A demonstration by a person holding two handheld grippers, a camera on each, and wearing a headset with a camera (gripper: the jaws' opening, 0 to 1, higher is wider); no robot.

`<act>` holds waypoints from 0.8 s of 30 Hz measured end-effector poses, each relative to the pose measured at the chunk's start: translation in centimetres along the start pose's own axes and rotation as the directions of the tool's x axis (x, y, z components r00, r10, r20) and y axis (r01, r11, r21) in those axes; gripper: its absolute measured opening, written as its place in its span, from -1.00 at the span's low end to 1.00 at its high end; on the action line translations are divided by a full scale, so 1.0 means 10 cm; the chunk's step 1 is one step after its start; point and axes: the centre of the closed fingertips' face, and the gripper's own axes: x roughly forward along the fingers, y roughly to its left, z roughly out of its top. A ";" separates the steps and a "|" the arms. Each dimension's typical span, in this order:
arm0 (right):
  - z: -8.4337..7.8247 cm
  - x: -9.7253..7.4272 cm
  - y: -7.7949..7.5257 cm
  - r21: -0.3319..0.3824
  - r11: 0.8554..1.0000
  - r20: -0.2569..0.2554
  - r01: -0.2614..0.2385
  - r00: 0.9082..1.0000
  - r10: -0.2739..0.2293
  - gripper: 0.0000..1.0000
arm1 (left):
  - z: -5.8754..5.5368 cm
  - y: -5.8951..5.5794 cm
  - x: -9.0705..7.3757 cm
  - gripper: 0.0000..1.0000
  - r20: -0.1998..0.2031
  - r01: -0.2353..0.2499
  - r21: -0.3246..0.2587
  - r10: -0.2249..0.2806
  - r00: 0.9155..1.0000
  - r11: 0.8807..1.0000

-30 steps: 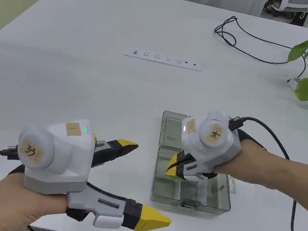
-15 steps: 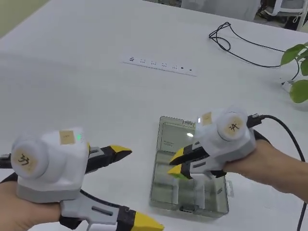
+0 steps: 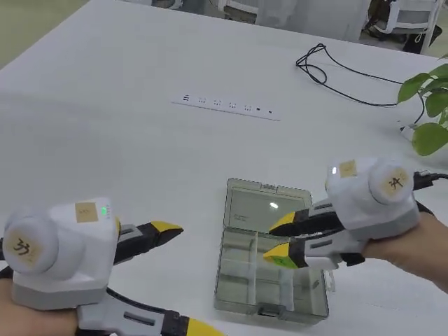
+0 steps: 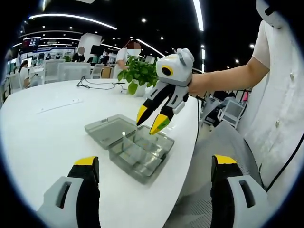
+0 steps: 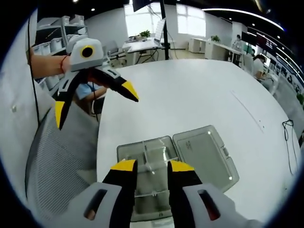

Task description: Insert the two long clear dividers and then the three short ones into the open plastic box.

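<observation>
Left tongs (image 4: 155, 160) spread wide, empty, right tongs (image 3: 278, 240) narrowly parted above open plastic box (image 3: 222, 276)

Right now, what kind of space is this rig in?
Probably an open-plan office or lab: a large white table with a power strip, a potted plant at its edge, and more desks under ceiling strip lights behind.

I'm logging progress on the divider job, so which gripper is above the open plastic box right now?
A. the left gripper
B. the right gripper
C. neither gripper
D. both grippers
B: the right gripper hangs over the open plastic box, fingers a little apart with nothing between them, while the left gripper is off to the box's side, spread wide.
</observation>
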 end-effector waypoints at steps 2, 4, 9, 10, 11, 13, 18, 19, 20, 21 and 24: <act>-0.03 -0.04 0.00 0.003 1.000 0.000 0.000 1.000 0.000 -0.42 | 0.00 0.00 0.00 1.00 0.000 -0.001 0.001 0.001 1.000 1.000; -0.11 -0.12 -0.02 0.004 1.000 -0.008 0.011 1.000 -0.011 -0.39 | 0.00 -0.01 -0.01 1.00 -0.001 -0.001 0.003 0.001 1.000 1.000; -0.27 -0.29 -0.07 0.012 0.999 -0.028 0.032 0.999 -0.032 -0.31 | 0.01 -0.03 -0.01 1.00 -0.004 0.001 0.007 -0.001 1.000 1.000; -0.30 -0.31 -0.07 0.012 0.999 -0.033 0.036 0.999 -0.036 -0.30 | 0.01 -0.03 -0.01 1.00 -0.004 0.000 0.007 0.000 1.000 1.000; -0.34 -0.35 -0.08 0.013 0.999 -0.040 0.041 0.998 -0.040 -0.28 | 0.00 -0.03 -0.01 1.00 -0.005 0.000 0.005 0.000 1.000 1.000; -0.44 -0.40 -0.09 0.013 0.999 -0.055 0.046 0.997 -0.045 -0.24 | 0.00 -0.03 -0.01 1.00 -0.006 0.001 0.008 -0.001 1.000 1.000; -0.70 -0.51 -0.12 0.026 0.998 -0.099 0.060 0.993 -0.058 -0.18 | 0.00 -0.03 -0.01 1.00 -0.007 0.003 0.007 -0.003 1.000 1.000; -0.74 -0.53 -0.12 0.024 0.998 -0.111 0.063 0.992 -0.060 -0.17 | 0.00 -0.03 -0.01 1.00 -0.007 0.002 0.006 -0.002 1.000 1.000; -0.81 -0.55 -0.12 0.014 0.998 -0.130 0.067 0.989 -0.064 -0.15 | 0.00 -0.03 -0.01 1.00 -0.006 0.003 0.005 -0.003 1.000 1.000; -0.86 -0.56 -0.13 0.011 0.998 -0.139 0.068 0.988 -0.066 -0.14 | 0.00 -0.03 -0.01 1.00 -0.005 0.004 0.003 -0.004 1.000 1.000; -1.00 -0.60 -0.13 0.015 0.998 -0.162 0.066 0.985 -0.062 -0.11 | 0.00 -0.04 0.00 1.00 -0.007 0.006 0.005 -0.006 1.000 1.000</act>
